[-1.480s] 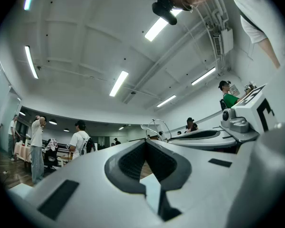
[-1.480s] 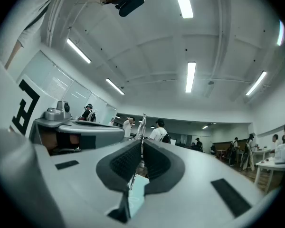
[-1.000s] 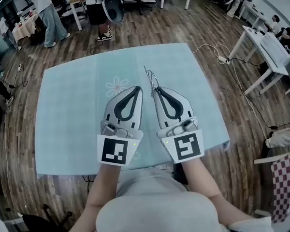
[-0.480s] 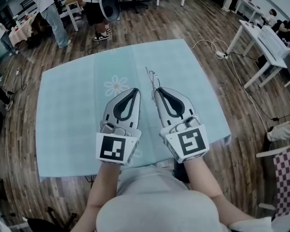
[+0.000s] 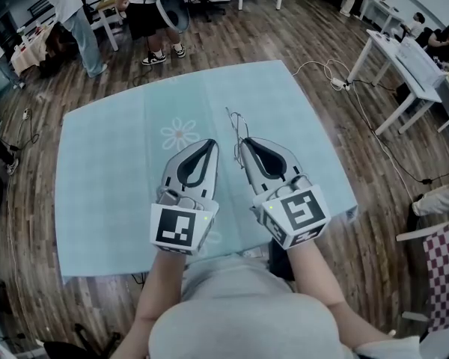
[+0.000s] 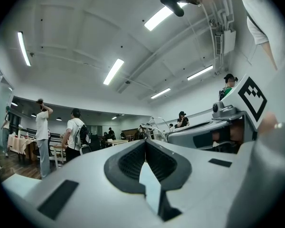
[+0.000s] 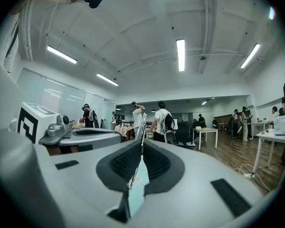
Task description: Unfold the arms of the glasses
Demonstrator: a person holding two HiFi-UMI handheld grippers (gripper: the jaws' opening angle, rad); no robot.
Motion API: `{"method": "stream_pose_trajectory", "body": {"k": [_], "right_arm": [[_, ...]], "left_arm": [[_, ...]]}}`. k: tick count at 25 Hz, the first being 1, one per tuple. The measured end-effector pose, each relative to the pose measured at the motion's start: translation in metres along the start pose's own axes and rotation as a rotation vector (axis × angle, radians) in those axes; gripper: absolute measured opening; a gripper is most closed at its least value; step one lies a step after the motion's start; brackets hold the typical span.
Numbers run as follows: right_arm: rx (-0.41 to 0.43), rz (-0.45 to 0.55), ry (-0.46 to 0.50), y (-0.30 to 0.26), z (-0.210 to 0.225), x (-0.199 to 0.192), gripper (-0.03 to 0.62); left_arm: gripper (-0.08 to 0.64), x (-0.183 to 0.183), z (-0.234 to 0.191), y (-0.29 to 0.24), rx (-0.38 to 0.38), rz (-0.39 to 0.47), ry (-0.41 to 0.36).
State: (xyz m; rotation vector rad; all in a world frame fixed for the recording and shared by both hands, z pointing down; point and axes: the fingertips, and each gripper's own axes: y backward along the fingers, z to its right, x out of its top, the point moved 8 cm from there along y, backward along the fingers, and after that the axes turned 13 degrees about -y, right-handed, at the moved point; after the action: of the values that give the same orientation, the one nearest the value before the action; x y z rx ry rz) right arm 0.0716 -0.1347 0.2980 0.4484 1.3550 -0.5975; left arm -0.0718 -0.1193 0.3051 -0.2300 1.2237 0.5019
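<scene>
The glasses (image 5: 236, 123) are a thin wire frame that sticks out past the tip of my right gripper (image 5: 245, 142), above the light teal tablecloth (image 5: 105, 170). In the right gripper view a thin metal arm of the glasses (image 7: 141, 122) runs up between the pads, and my right gripper (image 7: 142, 144) is shut on it. My left gripper (image 5: 212, 144) hovers just to the left, side by side with the right one and not touching the frame. In the left gripper view my left gripper (image 6: 145, 141) is shut with nothing in it, and the glasses (image 6: 151, 126) show to its right.
The cloth covers a table that ends close to the person's body. White tables (image 5: 404, 66) stand at the right, cables (image 5: 344, 88) lie on the wooden floor, and people (image 5: 146, 13) stand at the back left. A checked cloth (image 5: 441, 268) is at the far right.
My right gripper has rolled, so its marker cube now sits tilted. The glasses stay in its jaws. My left gripper has sunk slightly.
</scene>
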Motion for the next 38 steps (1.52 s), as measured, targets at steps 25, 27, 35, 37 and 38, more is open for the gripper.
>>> {"method": "stream_pose_trajectory", "body": {"k": [25,27,35,37,38], "right_arm": [[0.099,-0.360,-0.172,-0.008,0.013,-0.024,0.018],[0.111,-0.383,-0.176,-0.008,0.016,-0.021,0.018],[0.142,-0.498,-0.135,-0.009,0.014,-0.024,0.018],[0.147,-0.522,-0.125,-0.008,0.014,-0.025,0.018],[0.150,-0.535,-0.121,-0.008,0.015,-0.027,0.018]], "left_arm": [[0.009,-0.028,0.002,0.002,-0.045,-0.073,0.014],[0.009,-0.028,0.002,0.001,-0.048,-0.078,0.016],[0.009,-0.035,0.002,0.006,-0.074,-0.094,0.006],[0.009,-0.040,0.003,0.005,-0.104,-0.103,-0.004],[0.011,-0.043,0.004,0.004,-0.124,-0.109,-0.011]]}}
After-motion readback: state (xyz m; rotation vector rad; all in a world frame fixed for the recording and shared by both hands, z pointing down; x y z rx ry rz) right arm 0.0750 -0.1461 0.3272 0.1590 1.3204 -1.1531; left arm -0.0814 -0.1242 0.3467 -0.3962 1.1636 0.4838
